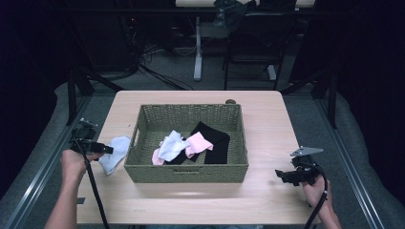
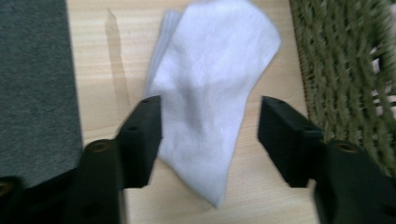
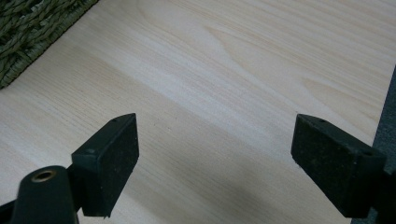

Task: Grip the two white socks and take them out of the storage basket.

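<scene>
White sock (image 2: 210, 93) flat on table (image 1: 267, 124), left of basket (image 1: 191, 172), long axis toward left gripper (image 2: 210, 135), spread; right gripper (image 3: 215, 158) spread.

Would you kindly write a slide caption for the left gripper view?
Open left hand-held gripper poised over a pale blue fabric sock lying on the light wooden table beside the olive woven basket.

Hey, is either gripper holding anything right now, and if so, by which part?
Nothing is held. The left gripper is open, its jaws either side of the white sock on the table. The right gripper is open over bare wood.
</scene>
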Tool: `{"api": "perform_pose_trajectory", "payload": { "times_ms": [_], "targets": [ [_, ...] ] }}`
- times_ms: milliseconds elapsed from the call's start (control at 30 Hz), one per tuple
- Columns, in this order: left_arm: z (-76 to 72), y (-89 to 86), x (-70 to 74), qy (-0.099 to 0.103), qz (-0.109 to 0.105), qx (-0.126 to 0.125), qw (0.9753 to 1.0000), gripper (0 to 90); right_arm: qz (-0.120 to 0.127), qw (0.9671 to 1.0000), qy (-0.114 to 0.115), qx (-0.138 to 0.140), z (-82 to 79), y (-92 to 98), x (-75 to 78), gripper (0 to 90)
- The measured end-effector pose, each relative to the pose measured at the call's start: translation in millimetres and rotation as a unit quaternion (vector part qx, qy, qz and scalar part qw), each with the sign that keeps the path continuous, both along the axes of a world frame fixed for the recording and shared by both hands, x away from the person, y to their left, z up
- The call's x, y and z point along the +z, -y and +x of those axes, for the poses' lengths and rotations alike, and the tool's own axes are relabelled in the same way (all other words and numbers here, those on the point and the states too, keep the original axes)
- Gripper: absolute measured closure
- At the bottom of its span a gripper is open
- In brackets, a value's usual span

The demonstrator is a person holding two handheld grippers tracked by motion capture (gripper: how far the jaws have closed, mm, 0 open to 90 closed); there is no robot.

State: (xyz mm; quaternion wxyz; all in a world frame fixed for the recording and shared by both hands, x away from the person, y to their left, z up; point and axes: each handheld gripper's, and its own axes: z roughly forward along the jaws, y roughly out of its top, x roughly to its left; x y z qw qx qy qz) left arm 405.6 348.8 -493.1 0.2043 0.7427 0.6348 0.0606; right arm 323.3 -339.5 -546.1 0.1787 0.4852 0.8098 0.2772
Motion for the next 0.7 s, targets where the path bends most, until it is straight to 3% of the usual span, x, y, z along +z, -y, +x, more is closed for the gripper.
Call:
{"api": "perform_pose_trajectory", "payload": {
  "times_ms": [167, 267, 300, 567, 700],
  "targets": [
    [-2.0, 10.3, 29.5, 0.026, 0.002, -0.013, 0.9996, 22.7, 0.002, 1.0000, 0.000, 0.002, 0.1, -0.2, 0.2, 14.8],
    [-1.9, 15.3, 38.5, 0.034, 0.001, -0.020, 0.9992, 16.9, 0.001, 1.0000, -0.001, 0.001, 0.2, 0.1, 0.2, 14.7],
    [-1.4, 23.0, 49.2, 0.042, 0.003, -0.029, 0.9987, 15.7, 0.001, 1.0000, -0.001, 0.001, 0.1, 0.3, 0.3, 14.7],
    [2.7, 59.1, 78.0, 0.072, 0.005, -0.068, 0.9951, 10.5, 0.005, 1.0000, 0.001, -0.002, 0.3, 0.6, 0.3, 14.7],
    [5.6, 73.7, 84.3, 0.081, 0.006, -0.082, 0.9933, 7.2, 0.005, 1.0000, 0.001, -0.001, 0.3, 0.6, 0.4, 14.7]
  ]
}}
